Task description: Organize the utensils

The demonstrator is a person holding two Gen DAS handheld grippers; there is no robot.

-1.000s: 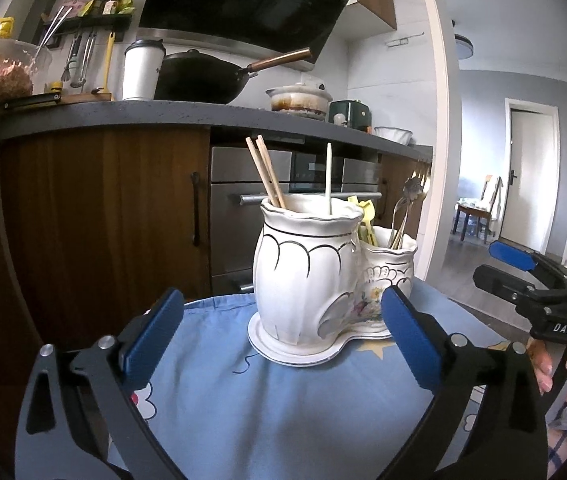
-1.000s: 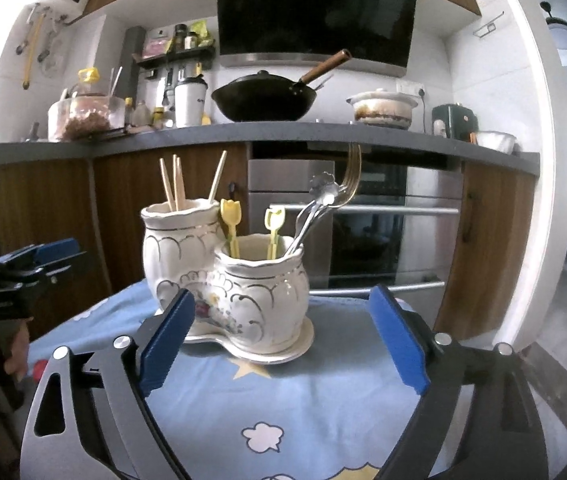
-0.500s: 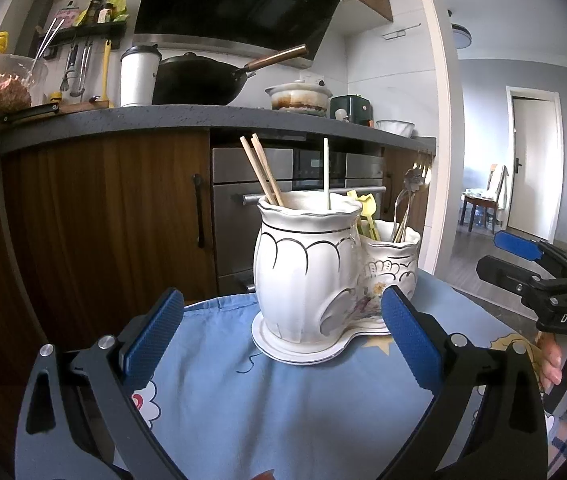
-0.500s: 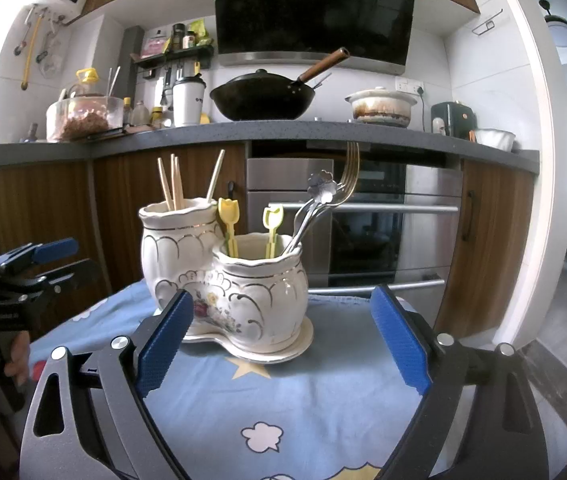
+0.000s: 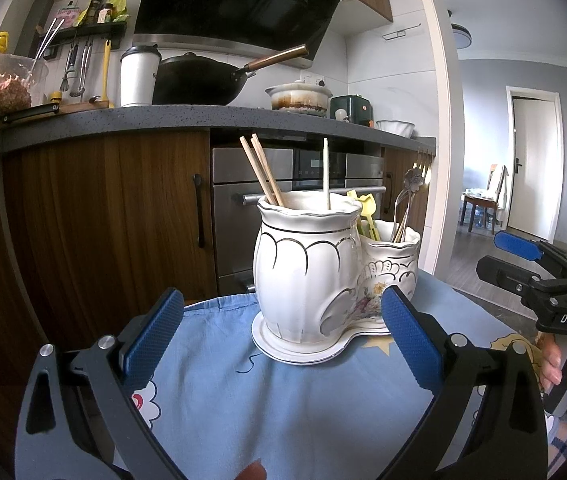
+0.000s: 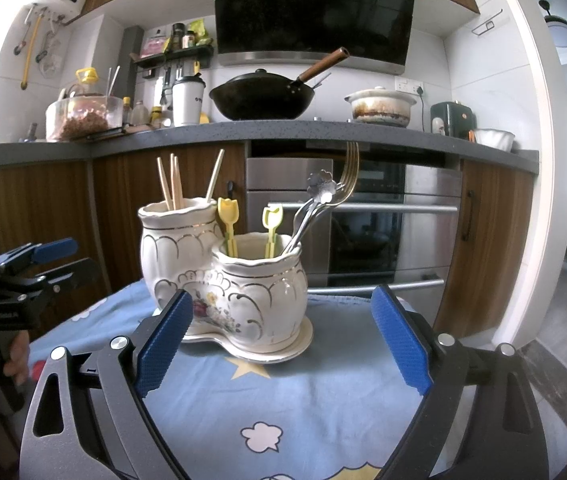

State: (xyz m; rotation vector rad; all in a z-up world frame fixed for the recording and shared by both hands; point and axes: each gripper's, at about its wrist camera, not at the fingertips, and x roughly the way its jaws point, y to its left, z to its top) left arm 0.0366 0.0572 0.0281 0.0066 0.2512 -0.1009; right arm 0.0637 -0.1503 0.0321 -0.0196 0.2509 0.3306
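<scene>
Holding back wide open and empty, the left gripper (image 5: pixel 279 332) and right gripper (image 6: pixel 283 340) had barely shifted; the white ceramic two-pot utensil holder (image 6: pixel 227 280) (already filled) sat on the blue tablecloth (image 6: pixel 303 400), so sorting seemed finished

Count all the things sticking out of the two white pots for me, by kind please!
Wooden chopsticks, in the taller pot: 4
Yellow plastic picks, in the shorter pot: 2
Metal forks and spoons, also in the shorter pot: at least 2; the handles bunch together, so I cannot tell exactly
Total: at least 8
</scene>
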